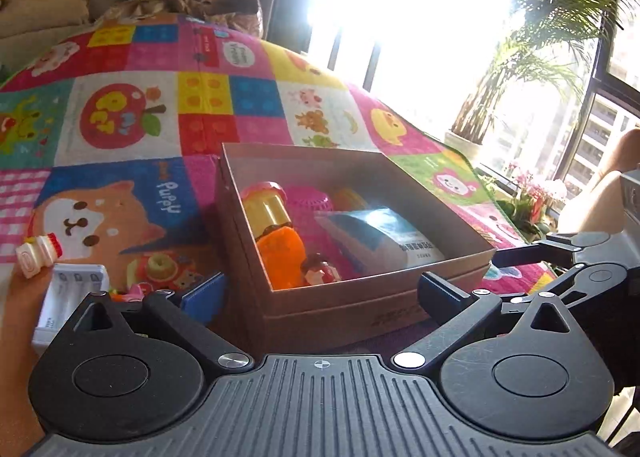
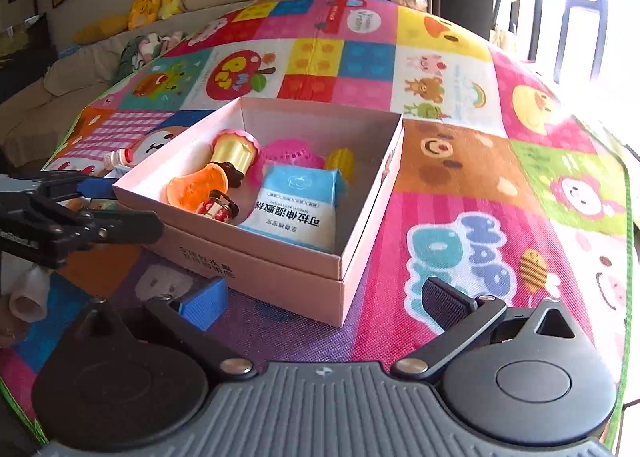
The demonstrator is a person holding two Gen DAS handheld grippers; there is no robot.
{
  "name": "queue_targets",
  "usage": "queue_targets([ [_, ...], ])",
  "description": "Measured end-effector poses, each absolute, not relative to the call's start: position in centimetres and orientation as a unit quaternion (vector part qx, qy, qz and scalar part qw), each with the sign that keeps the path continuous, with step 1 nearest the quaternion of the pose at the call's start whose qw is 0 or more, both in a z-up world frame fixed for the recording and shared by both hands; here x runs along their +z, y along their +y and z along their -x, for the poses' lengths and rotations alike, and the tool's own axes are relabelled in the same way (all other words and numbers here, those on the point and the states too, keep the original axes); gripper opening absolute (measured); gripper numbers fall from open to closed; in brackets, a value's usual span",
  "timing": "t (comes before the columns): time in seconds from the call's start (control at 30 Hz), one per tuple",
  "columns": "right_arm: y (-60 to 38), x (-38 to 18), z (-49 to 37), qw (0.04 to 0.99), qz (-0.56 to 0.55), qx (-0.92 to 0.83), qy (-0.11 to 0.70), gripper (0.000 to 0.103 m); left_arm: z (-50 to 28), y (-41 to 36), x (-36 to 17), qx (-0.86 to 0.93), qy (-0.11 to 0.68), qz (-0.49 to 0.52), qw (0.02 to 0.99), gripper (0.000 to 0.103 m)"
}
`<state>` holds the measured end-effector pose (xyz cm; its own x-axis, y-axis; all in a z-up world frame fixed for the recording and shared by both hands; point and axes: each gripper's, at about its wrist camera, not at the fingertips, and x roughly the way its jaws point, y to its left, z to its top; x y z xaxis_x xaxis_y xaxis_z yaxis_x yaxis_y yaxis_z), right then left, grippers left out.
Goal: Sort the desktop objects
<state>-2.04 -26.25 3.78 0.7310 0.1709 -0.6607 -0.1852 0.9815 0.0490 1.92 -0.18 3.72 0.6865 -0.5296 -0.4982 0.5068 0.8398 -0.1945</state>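
An open pink box [image 1: 360, 301] [image 2: 280, 273] stands on the play mat. In it lie a blue wet-wipe pack [image 2: 296, 209] [image 1: 380, 237], a yellow cupcake toy [image 2: 234, 153] [image 1: 266, 209], an orange piece [image 2: 196, 187], a pink mesh piece [image 2: 286, 155] and a small figure [image 2: 218, 211]. My left gripper [image 1: 322, 295] is open in front of the box's near wall, with nothing held. My right gripper [image 2: 324, 307] is open at the box's near corner, also with nothing in it. Left of the box lie a small bottle [image 1: 38, 255], a white charger [image 1: 68, 293] and a round toy [image 1: 160, 267].
The colourful play mat [image 2: 480, 185] spreads wide to the right of the box. A sofa with plush toys [image 2: 160, 5] runs along the back. A potted palm [image 1: 520, 69] and flowers [image 1: 528, 197] stand by the bright window. A person's arm [image 1: 596, 197] is at the right edge.
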Motion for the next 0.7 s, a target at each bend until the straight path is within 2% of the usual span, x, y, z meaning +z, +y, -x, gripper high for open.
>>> queue_targets([
  [0.17,-24.0,2.1,-0.1,0.933,0.002,0.086,0.349,0.103,-0.5,3.2,4.1,-0.178,0.275,-0.041,0.944,0.103],
  [0.33,-21.8,1.7,-3.3,0.940,0.003,0.081,0.333,0.103,-1.7,5.6,2.8,-0.115,0.313,-0.030,0.942,0.103],
  [0.7,-22.1,1.2,-6.3,0.949,-0.017,0.020,0.315,0.103,-2.5,2.5,1.4,-0.183,0.327,-0.024,0.927,0.103],
])
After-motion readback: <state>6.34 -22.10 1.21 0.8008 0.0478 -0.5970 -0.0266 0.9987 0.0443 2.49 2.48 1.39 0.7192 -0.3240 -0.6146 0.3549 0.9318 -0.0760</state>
